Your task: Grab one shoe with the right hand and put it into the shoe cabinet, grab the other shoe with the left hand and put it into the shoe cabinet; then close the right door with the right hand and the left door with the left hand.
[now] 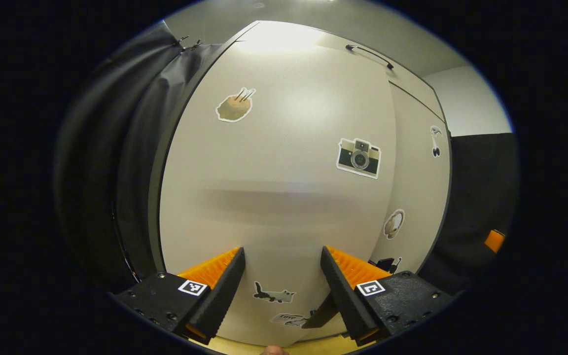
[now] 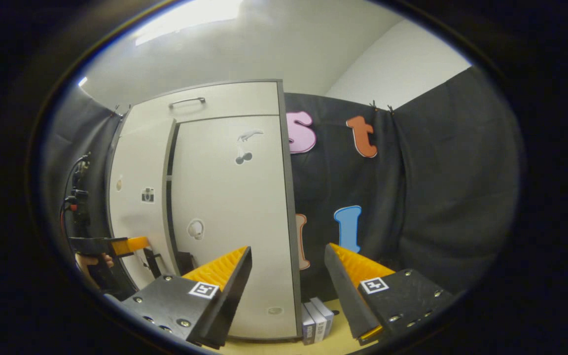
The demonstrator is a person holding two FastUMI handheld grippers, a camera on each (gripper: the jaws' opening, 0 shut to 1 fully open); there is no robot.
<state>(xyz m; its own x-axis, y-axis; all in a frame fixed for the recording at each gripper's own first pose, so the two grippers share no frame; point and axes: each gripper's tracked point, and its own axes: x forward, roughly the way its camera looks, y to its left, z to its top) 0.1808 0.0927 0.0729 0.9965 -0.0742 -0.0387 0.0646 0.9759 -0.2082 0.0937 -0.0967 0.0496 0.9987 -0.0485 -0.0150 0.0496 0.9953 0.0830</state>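
Left gripper (image 1: 282,276) at bottom centre of the left gripper view, jaws spread wide, nothing between them, aimed square at the left door (image 1: 274,162) of the shoe cabinet (image 2: 225,98). Door panel very close, taking most of the frame's middle, stickers scattered over it: camera sticker (image 1: 358,157) right of centre, plane sticker (image 1: 273,295) low between the fingers. Probably a push with the open fingers, no grasp needed on a flat panel.

Right gripper (image 2: 288,276) at bottom centre of the right gripper view, also spread open and empty, held back from the cabinet. Right door (image 2: 230,207) at frame centre looking flush with the cabinet front. Left door in that view, left of centre, with a dark gap along its inner edge, so apparently not fully home yet. Left gripper visible there too at lower left, hand on its grip, tips at or just beside the left door's lower part; actual contact hard to tell.

Shoes presumably inside behind the doors. Task judged near its end: last door closing in hand.

Outward: handle (image 2: 187,101) on the top panel; small boxes (image 2: 316,320) on the worktop (image 2: 284,347) at bottom centre, just beside the cabinet's right corner.
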